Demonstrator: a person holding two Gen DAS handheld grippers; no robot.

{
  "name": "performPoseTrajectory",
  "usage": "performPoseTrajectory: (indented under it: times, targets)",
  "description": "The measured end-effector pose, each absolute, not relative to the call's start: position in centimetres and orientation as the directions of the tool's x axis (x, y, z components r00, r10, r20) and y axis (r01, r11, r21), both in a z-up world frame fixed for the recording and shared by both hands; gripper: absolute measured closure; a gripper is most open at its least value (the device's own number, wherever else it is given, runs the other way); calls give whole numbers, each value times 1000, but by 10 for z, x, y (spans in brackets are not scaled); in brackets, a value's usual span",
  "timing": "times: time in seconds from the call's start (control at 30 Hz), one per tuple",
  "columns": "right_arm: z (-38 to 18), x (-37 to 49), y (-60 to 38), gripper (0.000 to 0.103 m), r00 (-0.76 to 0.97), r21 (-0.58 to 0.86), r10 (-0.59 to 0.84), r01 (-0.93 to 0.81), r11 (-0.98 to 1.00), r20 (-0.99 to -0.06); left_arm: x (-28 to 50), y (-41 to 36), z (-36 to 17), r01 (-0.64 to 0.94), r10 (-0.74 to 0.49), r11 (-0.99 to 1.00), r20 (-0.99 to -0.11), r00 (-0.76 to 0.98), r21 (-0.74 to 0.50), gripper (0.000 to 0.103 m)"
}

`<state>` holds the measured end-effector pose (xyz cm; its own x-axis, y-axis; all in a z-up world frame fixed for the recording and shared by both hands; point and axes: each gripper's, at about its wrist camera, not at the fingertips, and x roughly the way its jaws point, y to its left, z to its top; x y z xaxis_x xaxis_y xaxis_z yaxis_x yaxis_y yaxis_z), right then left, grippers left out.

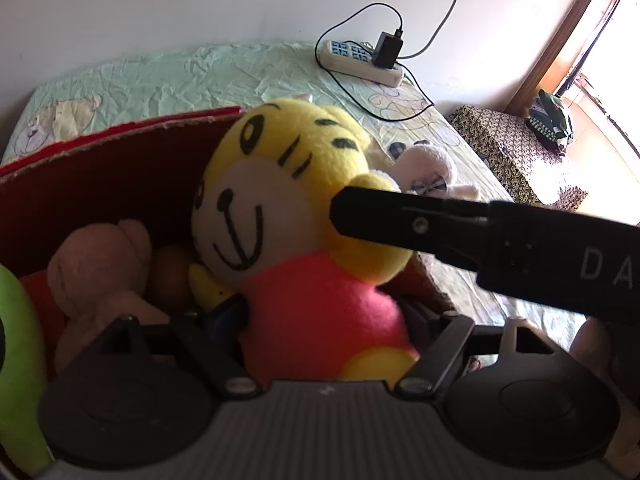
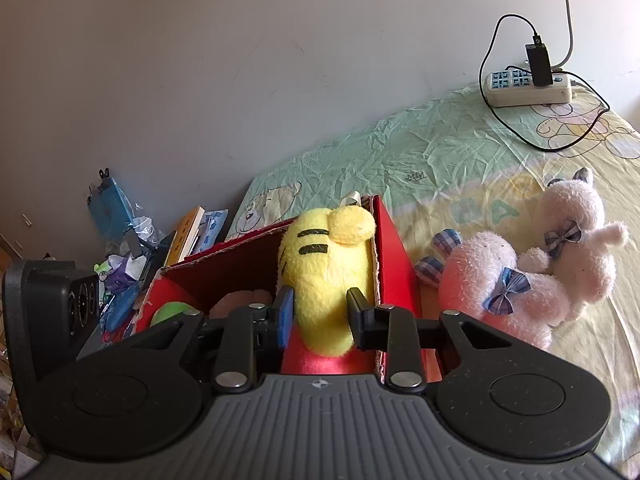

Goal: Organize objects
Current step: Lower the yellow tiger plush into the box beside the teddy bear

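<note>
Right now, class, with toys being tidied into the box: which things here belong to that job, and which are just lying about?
Part of the job:
yellow tiger plush, gripped by both grippers
red box
brown plush in the box
two pink plush toys on the bed

Just lying about:
power strip
black charger
books

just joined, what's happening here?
Both hand-held grippers are on the yellow tiger plush over the red box. The right gripper clamps its head; the left gripper is closed on its red body. A brown plush and a green toy are already inside. Two pink plush lie on the bed.
</note>
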<state>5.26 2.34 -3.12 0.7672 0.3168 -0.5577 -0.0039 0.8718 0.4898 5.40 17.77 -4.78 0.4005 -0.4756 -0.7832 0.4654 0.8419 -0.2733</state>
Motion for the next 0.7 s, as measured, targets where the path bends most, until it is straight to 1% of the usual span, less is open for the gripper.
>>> performPoseTrajectory:
  times: [0.07,0.3,0.53,0.7]
  targets:
    - [-33,54,27,74,767,470,304,-4,883,-565,55,178,-49,464,-475,843,-784,400,-274,22]
    - [-40,57,29,76,763,420,266,8,907,-589,56,176,-50,464,-462,847,-790,403,-258,20]
    - [-44,56,27,76,765,436,272,13,900,-584,57,175,-51,450,-439,859,-802,405,-243,16]
    - [-43,55,30,77,767,419,267,2,908,-584,56,174,-52,442,-423,866,-812,402,-232,16]
